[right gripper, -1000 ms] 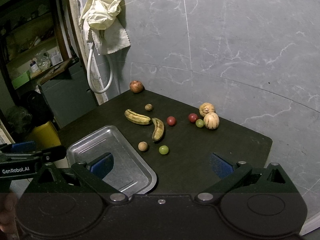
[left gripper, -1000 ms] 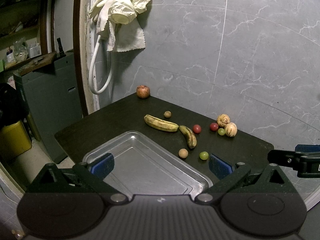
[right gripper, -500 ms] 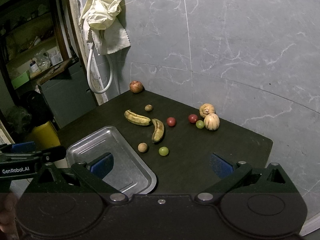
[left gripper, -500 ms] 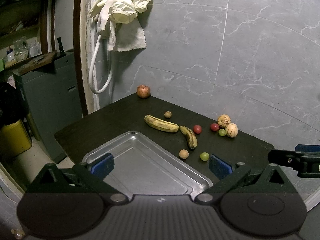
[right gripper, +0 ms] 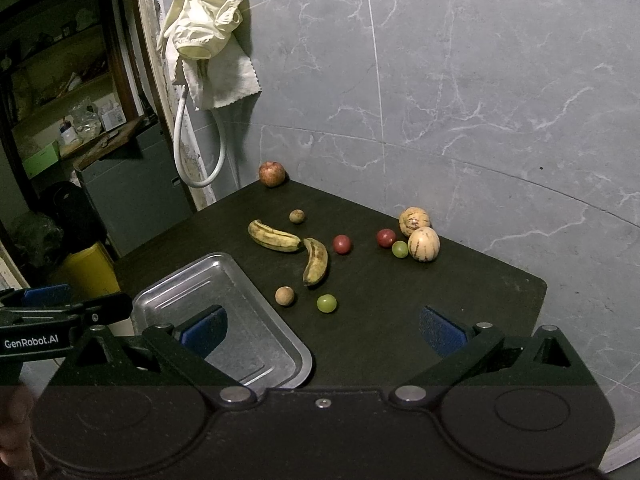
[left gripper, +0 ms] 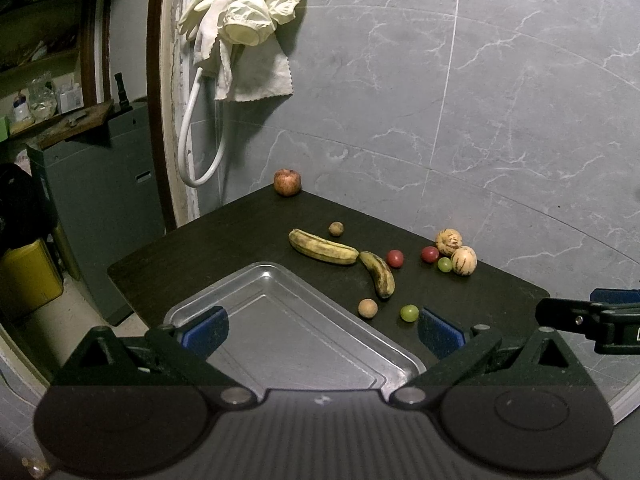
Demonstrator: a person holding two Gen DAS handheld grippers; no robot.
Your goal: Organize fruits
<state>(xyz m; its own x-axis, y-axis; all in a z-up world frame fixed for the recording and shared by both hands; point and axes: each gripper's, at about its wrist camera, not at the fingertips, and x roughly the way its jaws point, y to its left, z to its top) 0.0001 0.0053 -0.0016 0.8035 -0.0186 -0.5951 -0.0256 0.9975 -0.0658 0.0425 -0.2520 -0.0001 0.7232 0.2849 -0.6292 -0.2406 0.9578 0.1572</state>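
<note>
Steel tray (left gripper: pixel 304 320) between left gripper (left gripper: pixel 322 326) jaws holds nothing; all fruits, bananas (right gripper: pixel 316 266) included, lie ahead on surface (right gripper: pixel 400 300). Both grippers' jaws spread, right gripper (right gripper: pixel 322 326) too.

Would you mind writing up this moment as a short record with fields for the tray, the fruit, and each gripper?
tray: metal tray on the near left part of the dark table, nothing in it
bananas: two, end to end, just beyond the tray
small fruit: two green, two red, two brown, all on the table
striped melons: two, far right, close together
apple: far corner by the wall
left gripper: open, above the tray, holding nothing
right gripper: open, holding nothing
</note>
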